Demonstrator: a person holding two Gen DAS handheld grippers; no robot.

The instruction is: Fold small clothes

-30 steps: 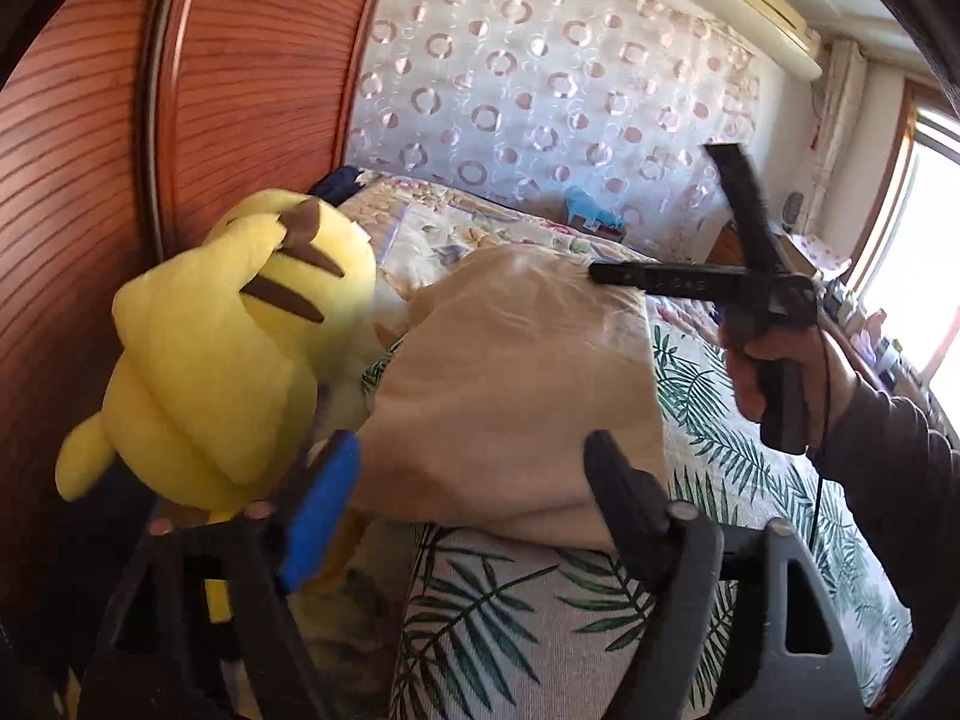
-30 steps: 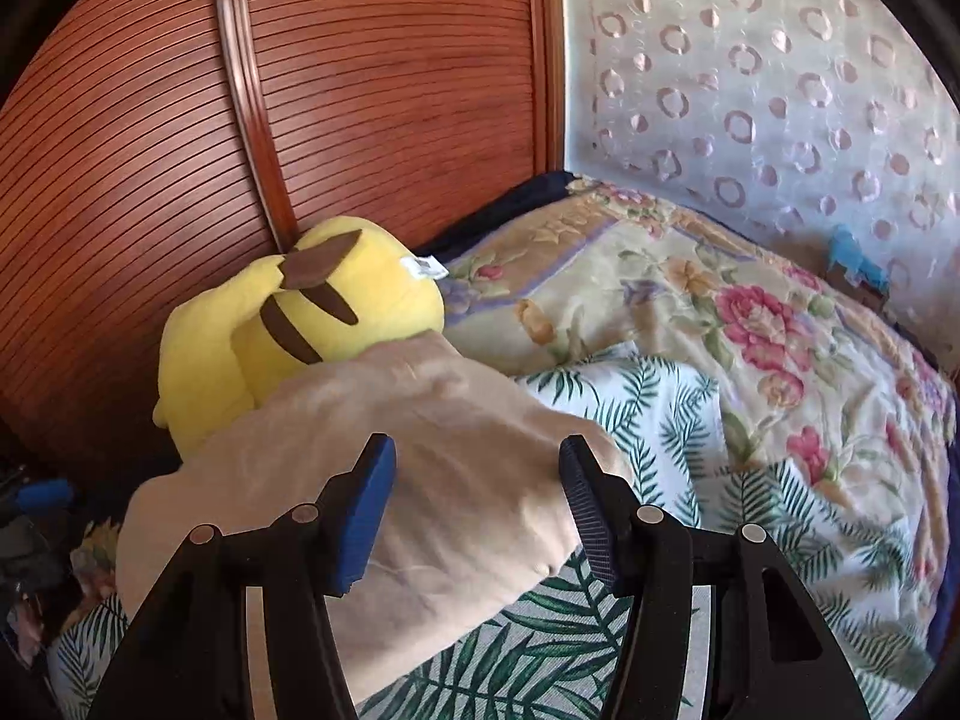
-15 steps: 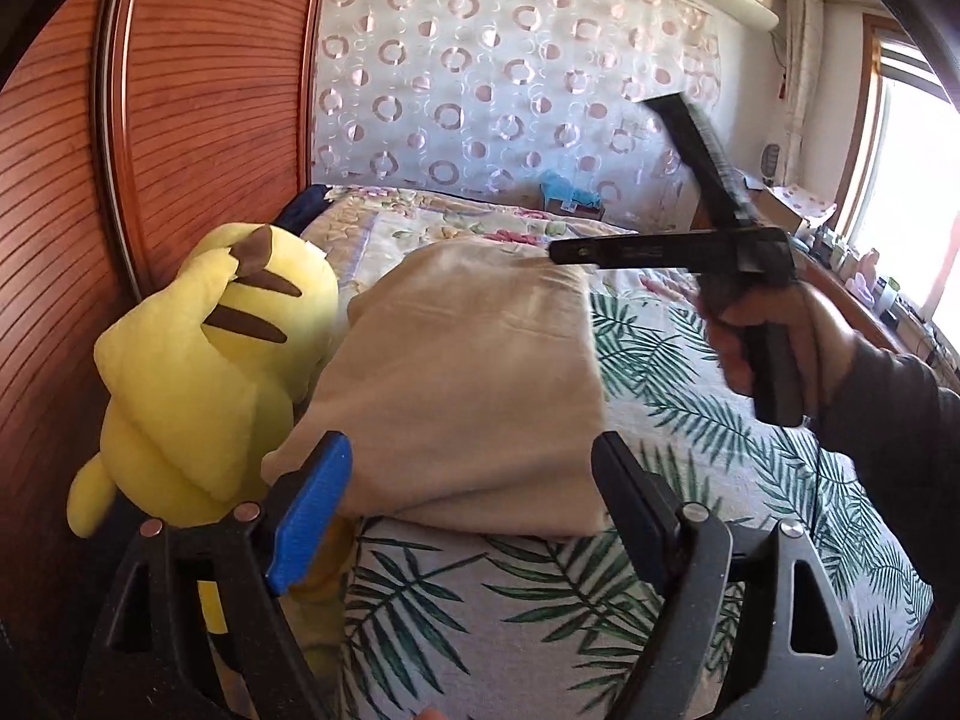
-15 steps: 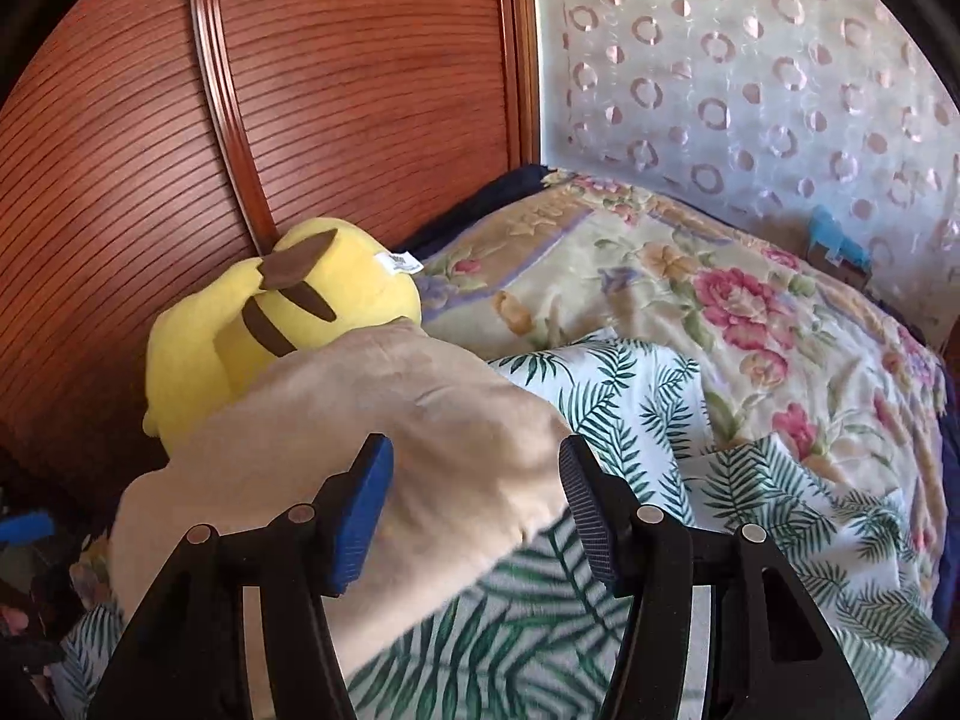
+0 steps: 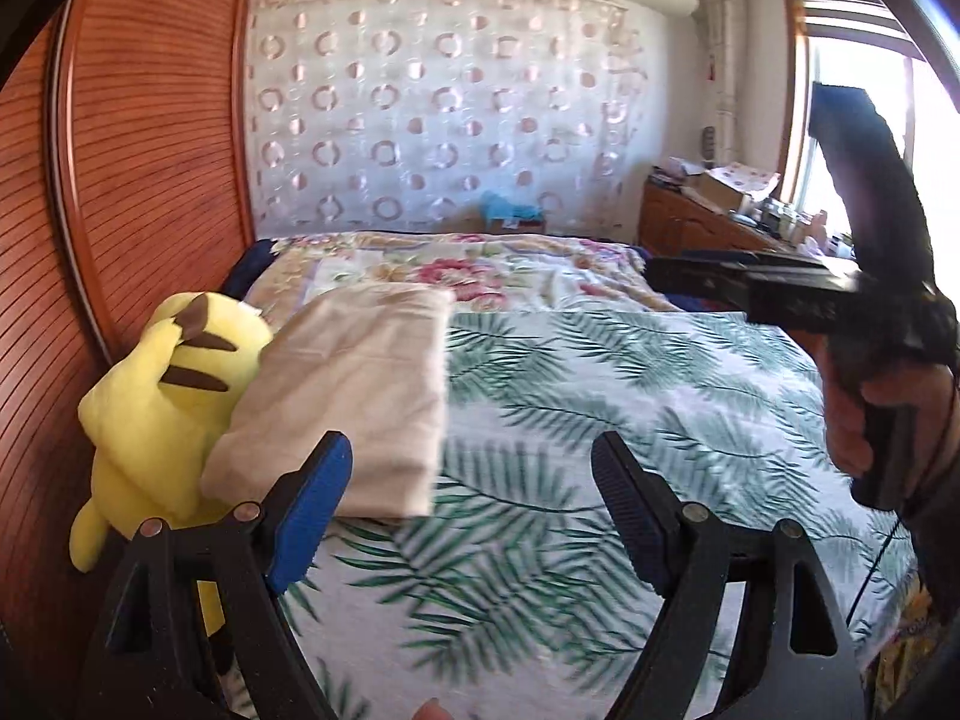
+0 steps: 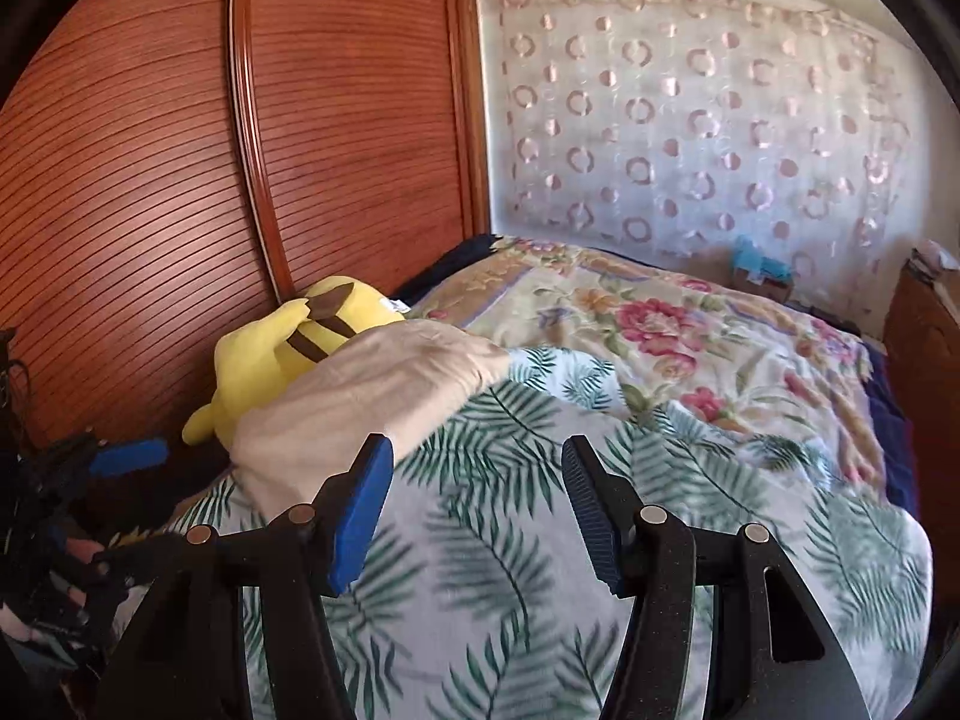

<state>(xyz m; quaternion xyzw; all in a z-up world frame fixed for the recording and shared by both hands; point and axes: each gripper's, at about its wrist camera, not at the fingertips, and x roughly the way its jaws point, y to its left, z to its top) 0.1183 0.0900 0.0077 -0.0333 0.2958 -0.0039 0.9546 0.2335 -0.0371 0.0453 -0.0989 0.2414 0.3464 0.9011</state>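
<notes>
A folded beige garment [image 5: 354, 396] lies on the bed's left side, leaning against a yellow plush toy [image 5: 162, 396]. It also shows in the right wrist view [image 6: 366, 402], beside the plush toy [image 6: 294, 354]. My left gripper [image 5: 474, 492] is open and empty, held back from the garment's near edge. My right gripper [image 6: 477, 504] is open and empty, above the leaf-print sheet to the right of the garment. The right gripper's body [image 5: 864, 294] shows at the right of the left wrist view, held in a hand.
The bed carries a leaf-print sheet [image 5: 600, 420] and a floral blanket [image 6: 690, 330] farther back. A ribbed wooden wardrobe [image 6: 180, 180] stands on the left. A patterned curtain [image 5: 444, 120] hangs behind. A cluttered wooden dresser [image 5: 708, 216] stands at the far right.
Both grippers have pulled back and away from the folded garment, which now looks smaller and farther off. The garment stays resting against the plush toy.
</notes>
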